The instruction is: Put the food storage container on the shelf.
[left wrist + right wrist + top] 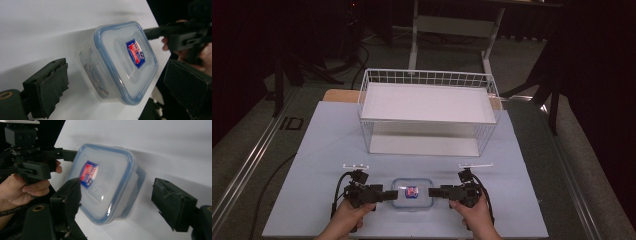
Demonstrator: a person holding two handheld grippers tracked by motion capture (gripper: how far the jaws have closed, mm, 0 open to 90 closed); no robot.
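A clear plastic box (412,193) with a blue-rimmed lid and a red-and-blue sticker lies flat near the table's front edge. My left gripper (390,195) points at its left end and my right gripper (433,191) at its right end. In the left gripper view the box (120,57) sits between the wide-apart jaws of the left gripper (118,73), which is open. The right gripper (120,200) is also open, with the box (105,177) in the gap between its jaws. Whether any pad touches the box I cannot tell.
A white wire basket (429,80) with a flat shelf stands at the back middle of the pale table (322,150). Two small clear strips (355,166) (475,165) lie just beyond the grippers. Desk legs and dark floor lie behind the table.
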